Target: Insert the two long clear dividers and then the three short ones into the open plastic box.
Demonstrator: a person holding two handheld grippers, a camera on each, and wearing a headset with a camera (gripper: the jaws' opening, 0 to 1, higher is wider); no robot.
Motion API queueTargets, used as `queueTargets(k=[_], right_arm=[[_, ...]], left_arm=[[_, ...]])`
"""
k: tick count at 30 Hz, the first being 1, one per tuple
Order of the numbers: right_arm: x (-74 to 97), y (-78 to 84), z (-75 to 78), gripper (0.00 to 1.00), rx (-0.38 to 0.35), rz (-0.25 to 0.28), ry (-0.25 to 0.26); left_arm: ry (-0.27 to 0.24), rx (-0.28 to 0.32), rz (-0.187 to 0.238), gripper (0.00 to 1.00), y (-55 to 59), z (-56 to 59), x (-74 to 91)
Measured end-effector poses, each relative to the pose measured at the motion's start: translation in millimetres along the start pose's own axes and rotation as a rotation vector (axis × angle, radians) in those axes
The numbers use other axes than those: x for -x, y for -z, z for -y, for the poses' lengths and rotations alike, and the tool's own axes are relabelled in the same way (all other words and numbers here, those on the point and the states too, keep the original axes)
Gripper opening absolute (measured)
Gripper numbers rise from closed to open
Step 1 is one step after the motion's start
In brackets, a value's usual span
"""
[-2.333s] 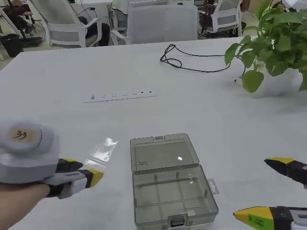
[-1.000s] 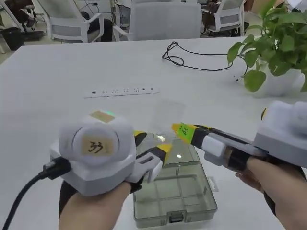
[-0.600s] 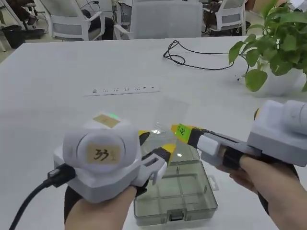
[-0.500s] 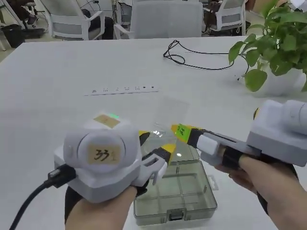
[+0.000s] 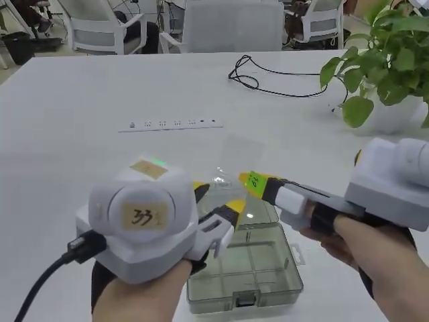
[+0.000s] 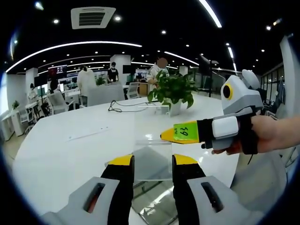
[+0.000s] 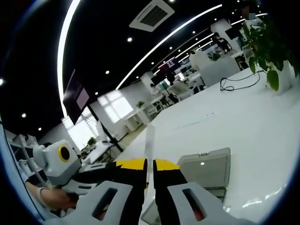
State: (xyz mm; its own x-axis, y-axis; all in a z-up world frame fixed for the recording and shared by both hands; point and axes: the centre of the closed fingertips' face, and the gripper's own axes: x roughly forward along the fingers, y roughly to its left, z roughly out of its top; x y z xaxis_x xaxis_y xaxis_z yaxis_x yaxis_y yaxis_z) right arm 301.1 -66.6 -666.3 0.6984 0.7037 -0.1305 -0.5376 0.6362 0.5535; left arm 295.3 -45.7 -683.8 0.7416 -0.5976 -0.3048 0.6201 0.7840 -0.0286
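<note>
A clear divider stands upright in the air over the open smoke-grey plastic box. My left gripper comes from the lower left, its yellow-tipped jaws on the sheet's two side edges; in the left gripper view the divider spans the gap between them exactly. My right gripper reaches in from the right and is shut on the sheet. The right gripper view shows the divider edge-on between the nearly touching jaws of the right gripper. Clear partitions stand inside the box; how many is hard to tell.
A white power strip lies beyond the box. A looped black cable is at the far middle, and a potted plant at the far right. Office chairs line the table's far edge.
Since 2.3 s ago both grippers came together above the box and the right one closed on the divider carried by the left. Over the last second hardly anything moved.
</note>
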Motion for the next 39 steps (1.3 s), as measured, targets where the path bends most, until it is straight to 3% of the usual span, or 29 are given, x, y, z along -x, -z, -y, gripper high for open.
queueTargets(k=[5,20,22,24,26,32,39], right_arm=[[0.3,-3.8,3.2,0.08,0.006,0.016,0.013],[0.0,0.8,-3.3,0.02,0.018,-0.018,-0.004],[-0.7,0.8,-1.1,0.02,0.016,-0.021,0.005],[-2.7,1.6,-2.8,0.02,0.006,-0.024,-0.001],[-2.3,1.7,-2.4,0.02,0.015,-0.025,0.002],[0.1,0.7,3.5,0.02,0.015,-0.023,0.016],[1.9,-0.4,12.4,0.02,0.008,-0.029,0.025]], left_arm=[[0.007,-0.003,-0.001,0.30,0.1,1.3,0.0],[0.009,0.014,-0.010,0.30,4.9,2.6,0.3],[0.032,-0.030,-0.005,0.23,3.7,6.6,1.4],[0.015,-0.044,-0.008,0.23,3.7,8.2,0.7],[0.024,-0.019,-0.013,0.29,5.1,9.1,-0.4],[0.024,-0.029,-0.019,0.39,7.3,7.7,-0.4],[0.033,-0.040,-0.043,0.69,14.1,9.4,-2.0]])
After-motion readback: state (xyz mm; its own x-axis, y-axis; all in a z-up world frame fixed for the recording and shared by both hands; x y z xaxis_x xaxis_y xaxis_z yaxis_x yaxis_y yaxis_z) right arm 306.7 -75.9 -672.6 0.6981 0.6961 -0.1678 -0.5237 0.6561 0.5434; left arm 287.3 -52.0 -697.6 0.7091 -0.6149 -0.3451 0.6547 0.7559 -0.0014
